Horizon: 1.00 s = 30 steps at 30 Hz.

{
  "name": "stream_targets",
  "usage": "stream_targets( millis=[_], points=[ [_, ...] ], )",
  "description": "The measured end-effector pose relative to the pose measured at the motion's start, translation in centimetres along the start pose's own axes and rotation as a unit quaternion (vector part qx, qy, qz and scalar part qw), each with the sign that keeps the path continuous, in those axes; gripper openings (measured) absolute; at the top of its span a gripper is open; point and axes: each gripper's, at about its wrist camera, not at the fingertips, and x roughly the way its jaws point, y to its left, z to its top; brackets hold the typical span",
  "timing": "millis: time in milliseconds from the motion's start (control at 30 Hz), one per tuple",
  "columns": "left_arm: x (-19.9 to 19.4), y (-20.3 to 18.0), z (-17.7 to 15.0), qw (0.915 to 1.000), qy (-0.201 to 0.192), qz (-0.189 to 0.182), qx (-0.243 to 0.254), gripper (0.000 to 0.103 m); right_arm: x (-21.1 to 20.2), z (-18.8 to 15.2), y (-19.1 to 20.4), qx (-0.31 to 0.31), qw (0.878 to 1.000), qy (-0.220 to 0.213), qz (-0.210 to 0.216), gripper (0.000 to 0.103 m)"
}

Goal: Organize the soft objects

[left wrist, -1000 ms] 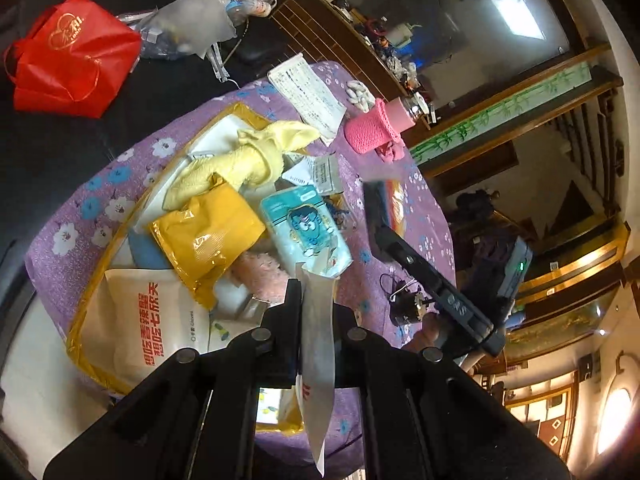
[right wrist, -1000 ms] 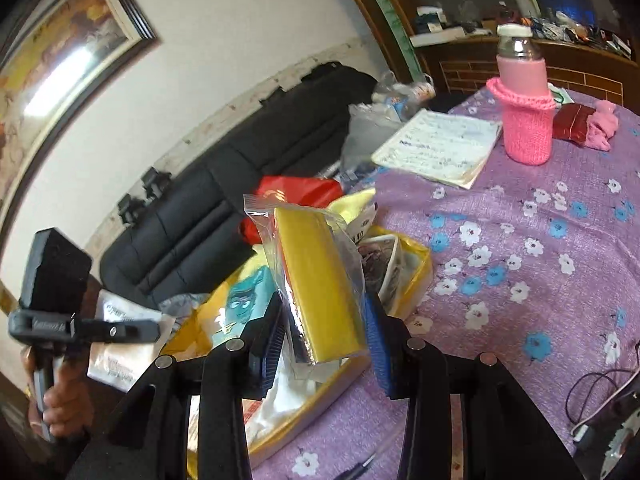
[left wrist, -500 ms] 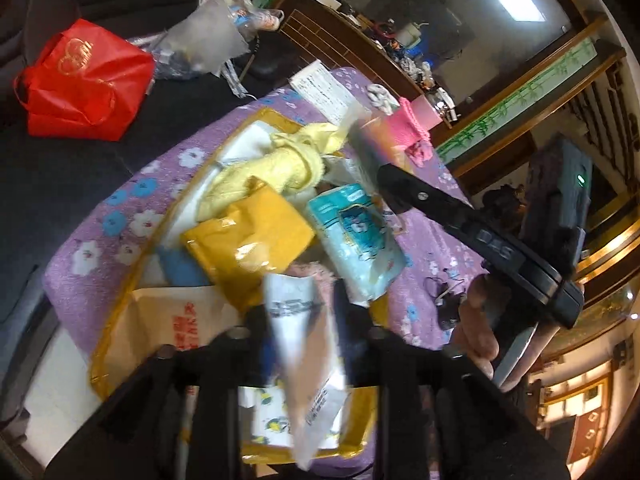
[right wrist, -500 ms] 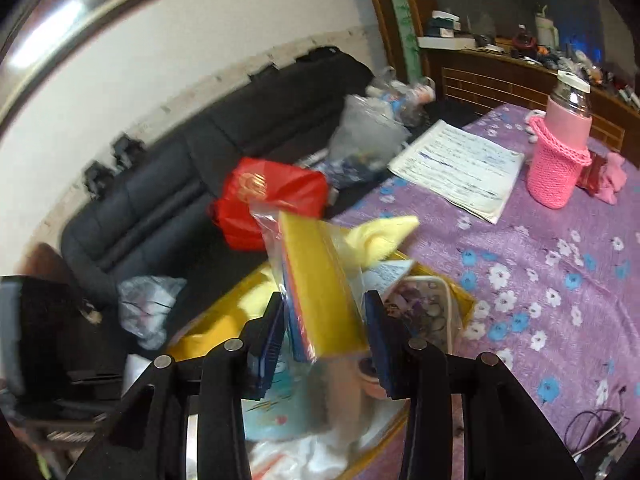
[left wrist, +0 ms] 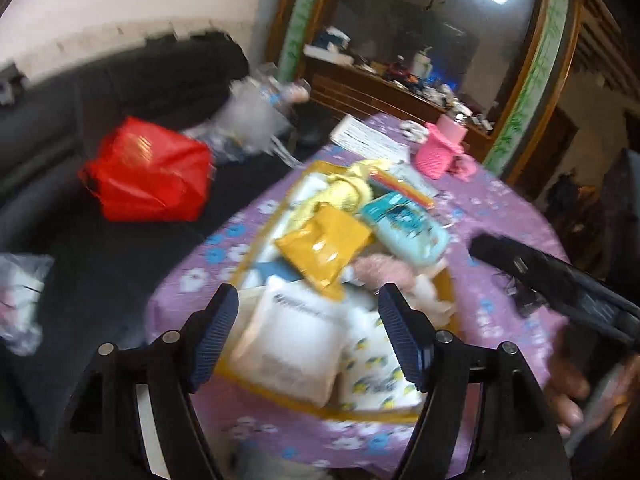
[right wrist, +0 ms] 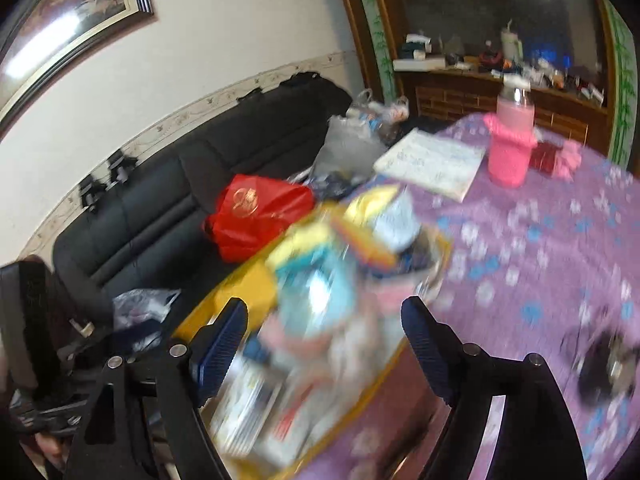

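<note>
A yellow-rimmed tray [left wrist: 448, 280] on the purple flowered table holds soft packs: a yellow pouch [left wrist: 324, 244], a blue wipes pack [left wrist: 404, 224], a yellow cloth [left wrist: 344, 192], a white packet [left wrist: 296, 336] and something pink and fluffy [left wrist: 384, 272]. My left gripper [left wrist: 308, 336] is open and empty above the tray's near end. My right gripper [right wrist: 324, 344] is open and empty above the same tray [right wrist: 444, 248], which is blurred in the right wrist view. The right tool's black body [left wrist: 560, 280] shows at the right of the left wrist view.
A pink-sleeved bottle [right wrist: 514, 144] and a paper sheet [right wrist: 432, 162] stand on the table's far side. A red bag [left wrist: 148, 172] and clear plastic bags [left wrist: 252, 116] lie on the black sofa [right wrist: 160, 200]. A dark object with a cable [right wrist: 608, 364] lies at the right.
Both grippers have opened. The left let go of the thin white packet and the right let go of the bagged yellow pack; both now lie among the tray's contents. Both views are blurred by motion.
</note>
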Motion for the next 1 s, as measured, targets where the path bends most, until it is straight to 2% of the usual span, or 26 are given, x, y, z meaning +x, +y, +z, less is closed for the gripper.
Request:
stream_targets(
  millis=[100,167,233,367,500,667,1000],
  points=[
    [-1.2,-0.3,-1.0,0.9984,-0.009,0.055,0.003,0.072,-1.3,-2.9,0.4,0.002,1.000,-0.004,0.010,0.081],
    [-1.8,-0.2,-1.1,0.9978,-0.003,0.067,-0.005,0.072,-2.0,-4.2,1.5,0.000,1.000,-0.002,-0.008,0.080],
    [-2.8,-0.6,-1.1,0.9977,0.000,0.068,-0.004,0.072,-2.3,-4.9,1.6,0.004,1.000,0.018,-0.011,0.080],
    [-4.7,-2.6,-1.3,0.9952,-0.014,0.088,0.041,0.072,-3.4,-6.2,2.7,-0.001,0.999,0.032,-0.030,0.080],
    [-5.7,-4.2,-1.9,0.9932,-0.019,0.087,0.075,0.072,-5.5,-5.8,3.0,0.014,0.998,0.028,-0.047,0.081],
    [-7.2,-5.4,-2.3,0.9911,-0.029,0.093,0.091,0.072,-7.2,-6.6,2.7,0.033,0.998,0.022,-0.052,0.082],
    [-8.7,-5.4,-2.6,0.9912,-0.039,0.091,0.087,0.072,-9.5,-7.0,2.5,0.039,0.997,0.012,-0.064,0.082]
  ],
)
